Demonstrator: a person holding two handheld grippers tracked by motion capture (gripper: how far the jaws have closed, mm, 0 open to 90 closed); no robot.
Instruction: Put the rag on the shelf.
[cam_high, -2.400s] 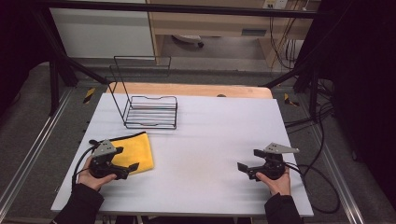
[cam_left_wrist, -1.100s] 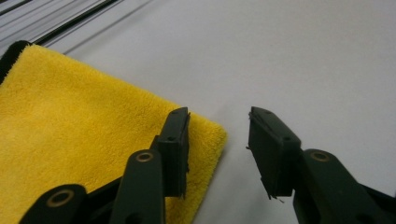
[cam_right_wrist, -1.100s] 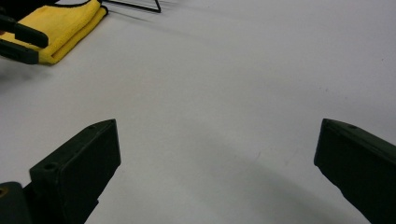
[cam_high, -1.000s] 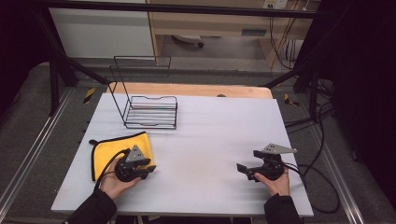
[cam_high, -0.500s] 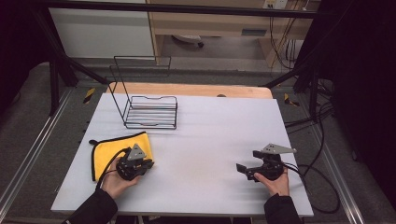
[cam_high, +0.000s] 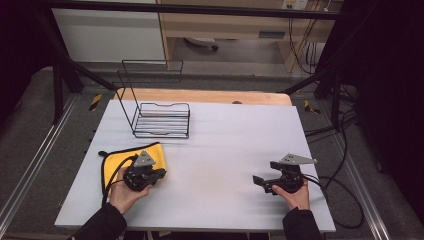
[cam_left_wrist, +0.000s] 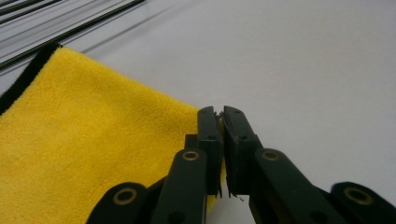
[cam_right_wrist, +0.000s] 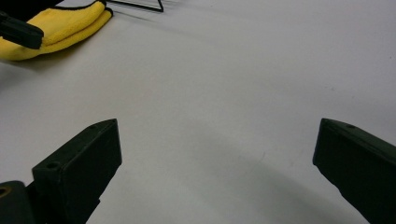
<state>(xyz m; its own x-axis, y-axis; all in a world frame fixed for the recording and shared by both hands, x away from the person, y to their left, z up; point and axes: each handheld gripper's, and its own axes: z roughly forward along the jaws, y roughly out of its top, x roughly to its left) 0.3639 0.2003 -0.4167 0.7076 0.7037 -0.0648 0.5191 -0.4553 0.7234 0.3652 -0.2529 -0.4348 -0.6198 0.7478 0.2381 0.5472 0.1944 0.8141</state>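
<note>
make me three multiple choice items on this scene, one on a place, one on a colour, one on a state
1. Where does the wire rack stand?
A. far left part of the table
B. near right corner
C. on the floor

2. What colour is the cloth?
A. blue
B. yellow with black edging
C. white

3. How is the left tool?
A. wide open
B. shut on the cloth
C. shut on the rack

Key: 1 A, the high view shows it beyond the cloth; 2 B, plain in the left gripper view; 3 B, its jaws pinch the cloth's edge, while the right tool gapes open.

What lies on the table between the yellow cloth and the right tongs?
Nothing: in the high view, bare white table separates the yellow cloth from the right tongs.
</note>
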